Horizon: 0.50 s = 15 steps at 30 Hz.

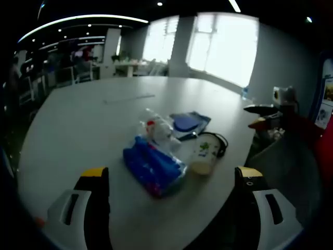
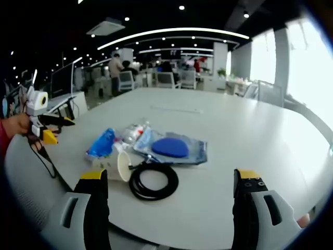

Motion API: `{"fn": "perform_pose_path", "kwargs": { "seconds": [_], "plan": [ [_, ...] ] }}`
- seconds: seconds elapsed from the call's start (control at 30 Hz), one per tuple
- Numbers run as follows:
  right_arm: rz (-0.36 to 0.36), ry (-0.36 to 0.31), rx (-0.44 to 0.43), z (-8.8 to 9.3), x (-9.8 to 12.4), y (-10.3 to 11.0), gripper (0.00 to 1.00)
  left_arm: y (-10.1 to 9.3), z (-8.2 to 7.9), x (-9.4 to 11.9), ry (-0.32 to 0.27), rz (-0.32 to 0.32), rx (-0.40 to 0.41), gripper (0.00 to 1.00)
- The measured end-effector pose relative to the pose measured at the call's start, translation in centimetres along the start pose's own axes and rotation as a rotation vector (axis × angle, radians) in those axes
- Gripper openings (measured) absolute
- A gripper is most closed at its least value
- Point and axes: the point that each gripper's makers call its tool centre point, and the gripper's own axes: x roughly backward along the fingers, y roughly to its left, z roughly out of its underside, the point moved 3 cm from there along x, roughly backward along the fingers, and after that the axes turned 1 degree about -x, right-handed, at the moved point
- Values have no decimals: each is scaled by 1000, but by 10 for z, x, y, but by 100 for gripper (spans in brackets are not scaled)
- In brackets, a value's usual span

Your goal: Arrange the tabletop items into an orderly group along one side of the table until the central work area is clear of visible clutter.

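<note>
I have both tools spread wide and holding nothing: the left tool (image 1: pixel 169 182) hovers just short of the clutter, and the right tool (image 2: pixel 169 182) looks at the same pile from the opposite side. Everything sits in one loose cluster on the white counter (image 2: pixel 250 130), and I take the paper cup (image 2: pixel 115 166) as my landmark. It lies on its side near the counter's edge. The coiled black cable (image 2: pixel 154 181) touches the cup's open mouth. Just beyond the cup lies the blue crumpled packet (image 2: pixel 102 142), beside it a clear plastic bag with a red-marked item (image 2: pixel 134 132), and further along the clear pouch holding a blue oval pad (image 2: pixel 171 148).

My judgement is that the cluster is already near one side, so the step in hand is tightening it. I would start with the cup, since it may roll: close on its wall across the body, stand it upright, then tuck the cable against it.

Room is generous past the pouch, where the counter runs bare. On the cup's near side the rim is close, so I would push inward, never outward. The other tool (image 2: pixel 49 127) waits beyond the packet, so I'd keep the two apart.
</note>
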Motion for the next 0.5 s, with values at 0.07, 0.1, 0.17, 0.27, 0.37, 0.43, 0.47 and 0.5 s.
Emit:
{"fn": "perform_pose_path", "kwargs": {
  "seconds": [0.07, 0.1, 0.17, 0.27, 0.37, 0.43, 0.47, 0.5],
  "plan": [
    [6, 0, 1, 0, 1, -2, 100, -1, 0, 0, 3, 1, -2, 98],
    [6, 1, 0, 0, 2, -2, 100, -1, 1, -1, 5, 1, -3, 98],
    [8, 0, 0, 0, 3, -3, 100, -1, 1, -1, 8, 3, -6, 98],
    [9, 2, 0, 1, 3, -4, 100, -2, 1, -1, 10, 3, -7, 98],
    [9, 7, -1, 3, 3, -4, 100, -2, 1, -1, 12, 2, -8, 98],
    [7, 5, -2, 3, 2, -4, 100, -2, 2, -1, 14, 3, -8, 98],
    [8, 5, -1, 2, 2, -4, 100, -2, 2, -2, 15, 3, -10, 98],
    [8, 4, 0, 2, 2, -4, 100, -2, 2, -2, 16, 3, -11, 98]
  ]
}}
